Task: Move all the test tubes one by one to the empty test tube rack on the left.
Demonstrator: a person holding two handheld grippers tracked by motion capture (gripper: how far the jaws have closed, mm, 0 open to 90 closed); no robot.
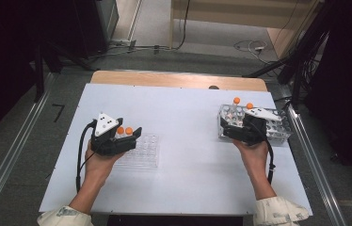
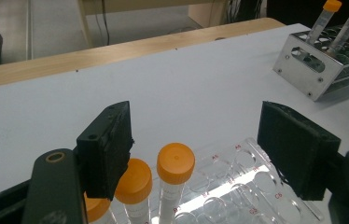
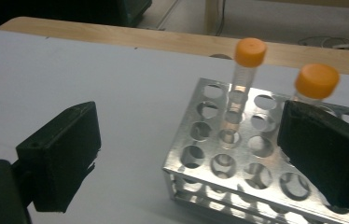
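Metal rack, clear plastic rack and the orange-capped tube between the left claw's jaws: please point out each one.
Metal rack [image 3: 196,140]: right gripper view, on its top plate between holes.
Clear plastic rack [image 2: 256,179]: left gripper view, on its top surface.
Orange-capped tube [image 2: 176,161]: left gripper view, on its cap.

in the left gripper view the third orange-capped tube [image 2: 94,207] sits mostly behind the near jaw, just a sliver of cap peeking out. the clear rack [image 2: 238,186] runs off the bottom edge, and its red well labels are too small to read. up in the corner the metal rack [image 2: 312,70] is cut by the right edge. over in the right gripper view, the right tube [image 3: 316,81] drops behind the jaw, so which hole it stands in can't be told. from the high view, the right gripper [image 1: 245,128] covers part of the metal rack, and the sleeves are cropped at the bottom.
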